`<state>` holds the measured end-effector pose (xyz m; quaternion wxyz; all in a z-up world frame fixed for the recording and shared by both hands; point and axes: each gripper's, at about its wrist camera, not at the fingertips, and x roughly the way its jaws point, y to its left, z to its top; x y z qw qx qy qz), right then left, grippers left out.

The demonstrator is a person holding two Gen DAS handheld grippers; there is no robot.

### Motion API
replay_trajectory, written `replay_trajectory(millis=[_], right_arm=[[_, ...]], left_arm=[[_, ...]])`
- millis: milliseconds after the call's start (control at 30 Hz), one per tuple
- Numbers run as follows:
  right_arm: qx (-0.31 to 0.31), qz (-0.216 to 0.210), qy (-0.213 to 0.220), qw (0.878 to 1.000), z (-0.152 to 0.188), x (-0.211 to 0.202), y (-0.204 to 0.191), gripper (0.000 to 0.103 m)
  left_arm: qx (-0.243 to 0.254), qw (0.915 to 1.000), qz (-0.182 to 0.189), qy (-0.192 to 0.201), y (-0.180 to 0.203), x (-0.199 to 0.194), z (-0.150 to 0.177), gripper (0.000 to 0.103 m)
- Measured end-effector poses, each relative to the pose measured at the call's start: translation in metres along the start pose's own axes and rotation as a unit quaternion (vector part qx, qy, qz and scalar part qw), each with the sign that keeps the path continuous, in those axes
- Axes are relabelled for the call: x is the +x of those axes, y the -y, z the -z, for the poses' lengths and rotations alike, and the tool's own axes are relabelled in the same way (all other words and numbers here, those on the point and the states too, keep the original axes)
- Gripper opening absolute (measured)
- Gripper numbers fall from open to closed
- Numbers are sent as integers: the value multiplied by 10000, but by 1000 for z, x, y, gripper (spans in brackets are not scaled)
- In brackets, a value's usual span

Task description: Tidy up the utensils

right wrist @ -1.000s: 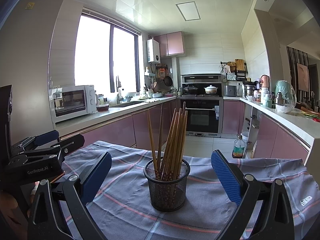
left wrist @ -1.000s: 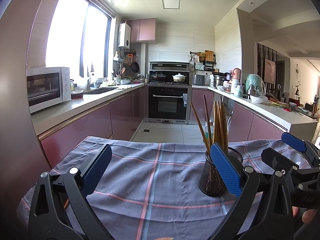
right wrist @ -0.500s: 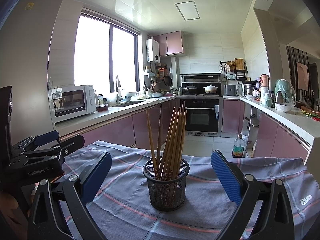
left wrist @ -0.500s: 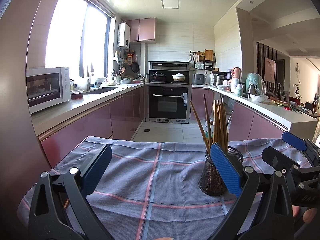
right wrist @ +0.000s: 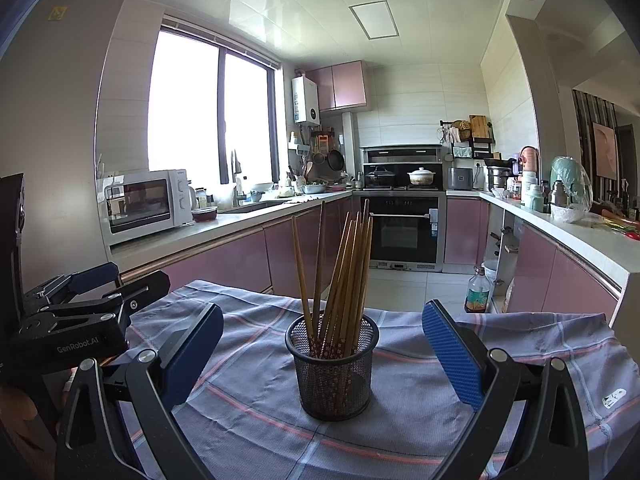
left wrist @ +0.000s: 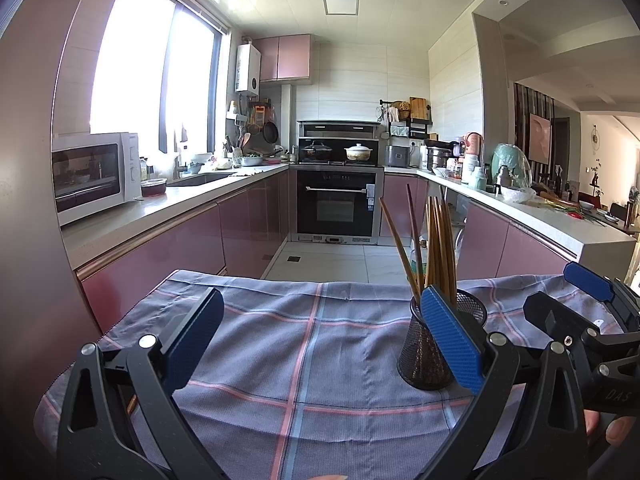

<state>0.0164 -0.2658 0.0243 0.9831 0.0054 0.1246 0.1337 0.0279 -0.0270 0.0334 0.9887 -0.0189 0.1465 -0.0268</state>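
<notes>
A black mesh holder (right wrist: 332, 366) stands upright on the plaid cloth (right wrist: 248, 420), holding several wooden chopsticks (right wrist: 344, 264). It sits centred just ahead of my right gripper (right wrist: 320, 350), which is open and empty. In the left wrist view the holder (left wrist: 428, 348) is partly hidden behind the right finger of my left gripper (left wrist: 322, 338), which is open and empty over bare cloth (left wrist: 300, 340). The other gripper shows at the right edge (left wrist: 588, 308) of that view.
The cloth-covered table ends at its far edge (left wrist: 320, 282), with tiled floor beyond. Pink kitchen cabinets, a microwave (right wrist: 146, 204), an oven (right wrist: 404, 228) and cluttered counters stand far behind. A bottle (right wrist: 477, 290) stands on the floor at the right.
The right gripper has drifted very slightly relative to the holder. Otherwise none.
</notes>
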Motion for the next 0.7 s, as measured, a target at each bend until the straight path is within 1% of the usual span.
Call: replay_trajectory(millis=[200, 367, 433, 500, 567, 633, 700], right_arm=[[-1, -4, -9, 10000, 1, 0, 0, 96], [10, -30, -46, 10000, 3, 1, 0, 96], [0, -27, -75, 10000, 4, 2, 1, 96], [-20, -16, -158, 9999, 6, 4, 5, 96], [-6, 42, -364, 9993, 11, 8, 14, 96], [-64, 339, -634, 9974, 19, 13, 28, 96], [-113, 678, -1180, 9906, 30, 25, 51, 96]], left_arm=[[14, 10000, -54, -42, -1, 1, 3, 97], [140, 9999, -76, -55, 6, 5, 5, 97], [127, 9997, -37, -180, 4, 9, 8, 97], [74, 9992, 51, -400, 3, 18, 11, 97], [27, 9981, 11, -620, -1, 29, 16, 97], [-21, 9959, 23, -901, -7, 44, 24, 97], [-72, 9921, -30, -1251, -18, 61, 35, 97]])
